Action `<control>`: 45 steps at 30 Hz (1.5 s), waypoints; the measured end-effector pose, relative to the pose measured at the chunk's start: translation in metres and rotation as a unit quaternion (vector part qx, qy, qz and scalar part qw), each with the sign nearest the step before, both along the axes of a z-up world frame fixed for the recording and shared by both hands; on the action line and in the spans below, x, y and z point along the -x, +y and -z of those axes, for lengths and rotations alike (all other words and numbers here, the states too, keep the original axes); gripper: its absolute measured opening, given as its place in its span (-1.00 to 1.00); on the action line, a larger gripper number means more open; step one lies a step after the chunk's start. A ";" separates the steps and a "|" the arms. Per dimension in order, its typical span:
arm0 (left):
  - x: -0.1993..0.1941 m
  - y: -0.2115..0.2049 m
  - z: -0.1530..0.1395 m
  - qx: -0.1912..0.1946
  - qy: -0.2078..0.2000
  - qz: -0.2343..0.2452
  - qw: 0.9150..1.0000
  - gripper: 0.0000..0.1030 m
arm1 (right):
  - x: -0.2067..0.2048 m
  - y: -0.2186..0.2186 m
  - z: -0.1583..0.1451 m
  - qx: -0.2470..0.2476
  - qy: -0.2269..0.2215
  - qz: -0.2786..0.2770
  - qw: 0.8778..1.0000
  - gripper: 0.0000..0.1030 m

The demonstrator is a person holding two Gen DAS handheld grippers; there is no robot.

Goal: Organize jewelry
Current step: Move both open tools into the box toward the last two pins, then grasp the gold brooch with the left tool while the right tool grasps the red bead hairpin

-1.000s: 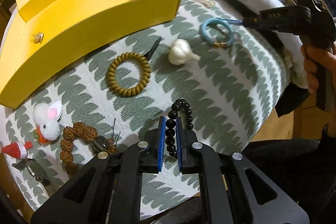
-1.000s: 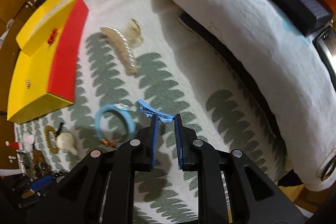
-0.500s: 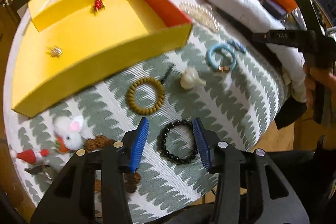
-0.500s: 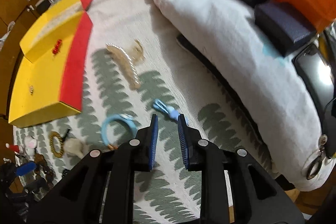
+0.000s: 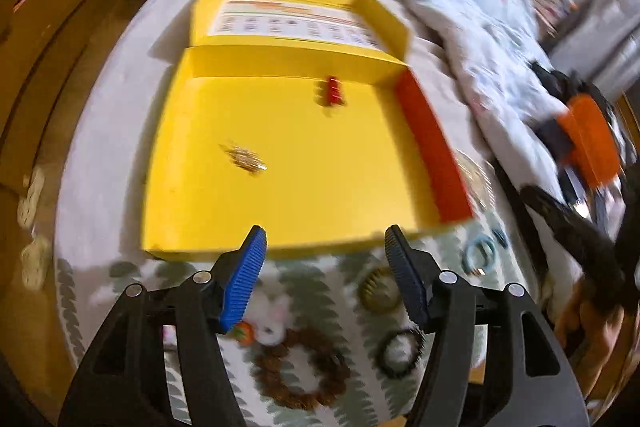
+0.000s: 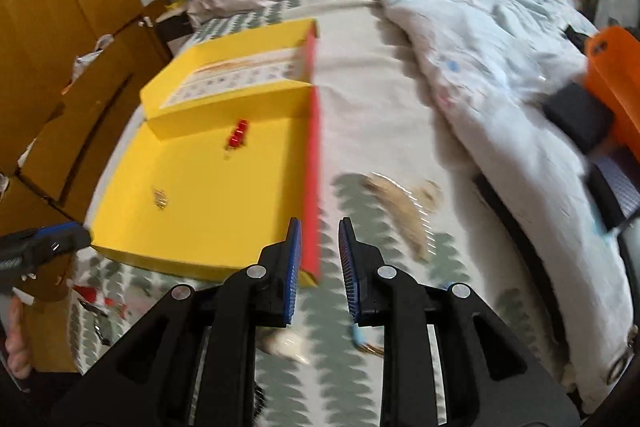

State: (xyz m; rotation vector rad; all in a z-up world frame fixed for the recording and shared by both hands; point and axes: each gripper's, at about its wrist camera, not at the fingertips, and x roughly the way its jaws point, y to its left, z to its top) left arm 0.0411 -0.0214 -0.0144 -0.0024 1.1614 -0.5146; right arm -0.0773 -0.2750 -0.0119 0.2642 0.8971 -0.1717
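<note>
Matte black, angular left gripper and right gripper, each studded with silver screws; ribbed blue pads lining the jaws.

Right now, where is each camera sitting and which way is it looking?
Left wrist: rides the left gripper, jaws wide, above the patterned bedspread, facing the yellow box; its own black fingers show.
Right wrist: rides the right gripper, jaws slightly apart, over the box's red side, facing the duvet; the left gripper pokes in at left.
Shared: the yellow box, the red clip and the gold piece.
</note>
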 end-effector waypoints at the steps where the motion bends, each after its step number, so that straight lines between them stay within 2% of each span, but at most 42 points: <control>1: -0.007 0.002 0.002 -0.004 0.000 -0.008 1.000 0.20 | -0.005 0.005 0.000 -0.002 -0.005 -0.007 1.000 -0.53; 6: -0.038 0.007 0.026 -0.024 0.023 -0.029 0.999 0.20 | -0.036 0.024 0.008 -0.003 -0.010 -0.026 1.000 -0.53; 13: -0.060 0.002 0.062 -0.053 0.049 -0.030 0.997 0.20 | -0.079 0.038 0.024 -0.008 0.008 -0.043 0.999 -0.53; 15: -0.068 0.001 0.074 -0.059 0.074 -0.038 0.995 0.20 | -0.097 0.043 0.027 -0.011 0.011 -0.051 0.999 -0.53; 17: -0.071 -0.001 0.077 -0.053 0.075 -0.032 0.995 0.20 | -0.111 0.047 0.030 -0.010 0.014 -0.057 0.998 -0.52; 19: -0.076 -0.005 0.082 -0.066 0.070 -0.031 0.995 0.20 | -0.125 0.049 0.034 -0.009 0.022 -0.059 0.998 -0.52; 23: -0.086 -0.006 0.094 -0.074 0.080 -0.033 0.993 0.20 | -0.150 0.048 0.043 -0.035 0.029 -0.062 0.997 -0.52; 26: -0.092 -0.005 0.100 -0.071 0.091 -0.036 0.993 0.20 | -0.170 0.049 0.052 -0.035 0.039 -0.058 0.997 -0.48; 28: -0.095 -0.005 0.103 -0.079 0.090 -0.035 0.992 0.20 | -0.187 0.052 0.058 -0.024 0.051 -0.065 0.996 -0.33; 29: -0.096 -0.005 0.105 -0.081 0.091 -0.033 0.992 0.20 | -0.194 0.053 0.061 -0.017 0.059 -0.069 0.996 -0.13; 30: -0.097 -0.005 0.107 -0.082 0.094 -0.032 0.992 0.20 | -0.199 0.053 0.063 -0.013 0.063 -0.072 0.995 -0.03; 35: -0.101 -0.004 0.108 -0.084 0.088 -0.028 0.992 0.20 | -0.224 0.053 0.077 -0.028 0.075 -0.080 0.994 -0.03; 45: -0.103 -0.011 0.106 -0.097 0.074 -0.025 0.992 0.20 | -0.258 0.065 0.117 0.008 0.102 -0.095 0.990 -0.03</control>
